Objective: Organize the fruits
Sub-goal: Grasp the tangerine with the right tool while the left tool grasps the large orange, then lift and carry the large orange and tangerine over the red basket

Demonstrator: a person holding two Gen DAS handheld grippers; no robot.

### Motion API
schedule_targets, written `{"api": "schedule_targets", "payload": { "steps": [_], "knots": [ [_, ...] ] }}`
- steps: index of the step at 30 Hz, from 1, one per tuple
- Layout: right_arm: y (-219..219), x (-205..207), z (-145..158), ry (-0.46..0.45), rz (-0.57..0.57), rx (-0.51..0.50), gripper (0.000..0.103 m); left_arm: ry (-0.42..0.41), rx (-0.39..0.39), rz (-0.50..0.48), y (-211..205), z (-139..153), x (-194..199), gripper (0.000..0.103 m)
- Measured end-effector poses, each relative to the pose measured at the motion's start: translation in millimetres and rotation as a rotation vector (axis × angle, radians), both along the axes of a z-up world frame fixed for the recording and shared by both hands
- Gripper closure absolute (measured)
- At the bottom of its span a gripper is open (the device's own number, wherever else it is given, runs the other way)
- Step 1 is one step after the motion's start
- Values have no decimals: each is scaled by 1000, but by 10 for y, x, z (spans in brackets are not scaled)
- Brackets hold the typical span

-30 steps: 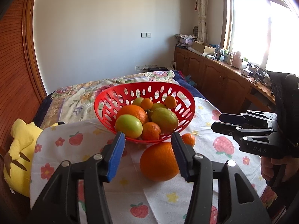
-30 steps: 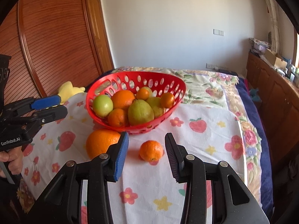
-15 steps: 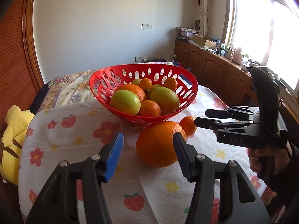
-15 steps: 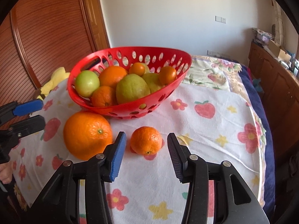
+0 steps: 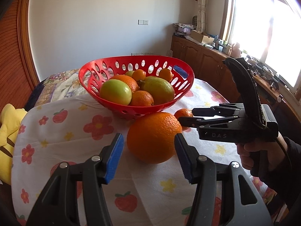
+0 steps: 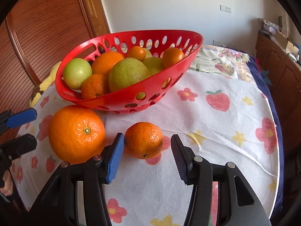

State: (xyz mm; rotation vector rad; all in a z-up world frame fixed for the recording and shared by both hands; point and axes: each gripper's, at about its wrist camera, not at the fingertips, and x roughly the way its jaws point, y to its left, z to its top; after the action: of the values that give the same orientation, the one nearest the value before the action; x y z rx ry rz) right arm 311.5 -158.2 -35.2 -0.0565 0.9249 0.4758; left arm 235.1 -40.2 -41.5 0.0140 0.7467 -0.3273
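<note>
Your left gripper (image 5: 148, 155) has the orange (image 5: 153, 137) just ahead between open, empty jaws. Your right gripper (image 6: 147, 155), jaws just widened and empty, likewise brackets the mandarin (image 6: 144, 140).

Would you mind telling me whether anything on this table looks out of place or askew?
Two fruits lie loose on the cloth in front of the red basket instead of inside it: a large orange and a small mandarin. The basket also looks tilted, though the fisheye view may exaggerate that. Nothing looks spilled or damaged.
</note>
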Motion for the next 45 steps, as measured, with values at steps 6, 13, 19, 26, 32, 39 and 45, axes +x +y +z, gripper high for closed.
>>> {"api": "schedule_targets", "payload": {
  "steps": [6,13,19,26,32,39,45],
  "knots": [
    [78,-14,-73,27,41,17,57,12,-1,-5,-69,-40,24,47],
    [-42,-137,-9,-3,21,23,58,19,1,-13,-164,-54,93,44],
    [-185,-247,47,-16,3,20,58,27,22,8,-252,-114,185,37],
    [-231,-358,106,-25,2,41,58,25,68,35,-287,-184,275,31],
    [-231,-415,121,-30,9,47,58,50,86,29,-328,-272,342,20],
    [-251,-433,121,-29,3,47,58,47,141,34,-402,-349,378,15],
    [-248,-446,124,-27,2,47,58,60,141,29,-402,-384,415,14]
  ]
}}
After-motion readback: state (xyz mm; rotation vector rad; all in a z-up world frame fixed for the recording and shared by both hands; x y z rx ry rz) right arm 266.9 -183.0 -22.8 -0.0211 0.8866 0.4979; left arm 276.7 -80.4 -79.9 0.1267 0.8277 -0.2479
